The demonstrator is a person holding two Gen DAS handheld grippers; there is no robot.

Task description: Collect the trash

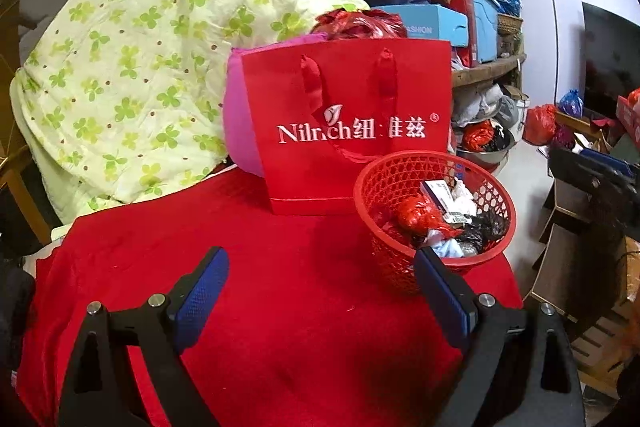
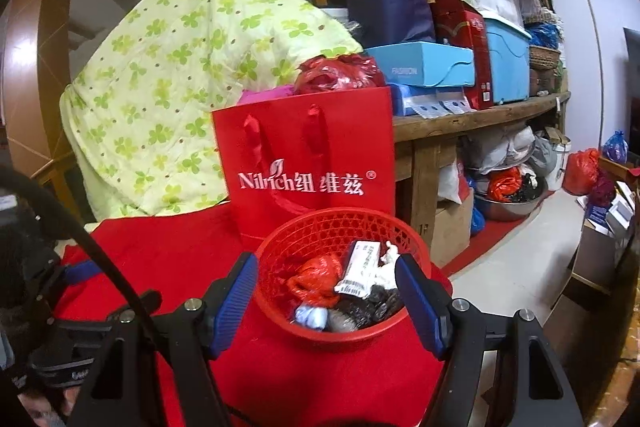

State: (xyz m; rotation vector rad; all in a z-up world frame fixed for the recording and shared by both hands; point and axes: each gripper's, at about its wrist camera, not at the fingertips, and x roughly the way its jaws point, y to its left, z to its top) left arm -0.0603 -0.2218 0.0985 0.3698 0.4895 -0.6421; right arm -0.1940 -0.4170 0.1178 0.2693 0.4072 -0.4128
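A red mesh basket (image 1: pixel 394 269) (image 2: pixel 340 339) stands on the red cloth (image 1: pixel 280 307) at the table's right edge. In it lie a crumpled red plastic bag (image 2: pixel 316 277), a white barcoded packet (image 2: pixel 360 267), black plastic and a pale blue wad (image 2: pixel 312 317). My left gripper (image 1: pixel 322 287) hangs open and empty over the cloth, to the left of the basket. My right gripper (image 2: pixel 328 303) is open and empty too, short of the basket, which shows between its fingers. One blue pad (image 2: pixel 76 273) of the left gripper shows at the left of the right wrist view.
A red paper gift bag (image 1: pixel 348 123) (image 2: pixel 304 155) stands upright just behind the basket, with a pink cushion (image 1: pixel 240 123) and a green clover quilt (image 1: pixel 132 67) beyond. Wooden shelves (image 2: pixel 480 115) hold boxes. Cardboard boxes (image 1: pixel 572 259) and bags sit on the floor at right.
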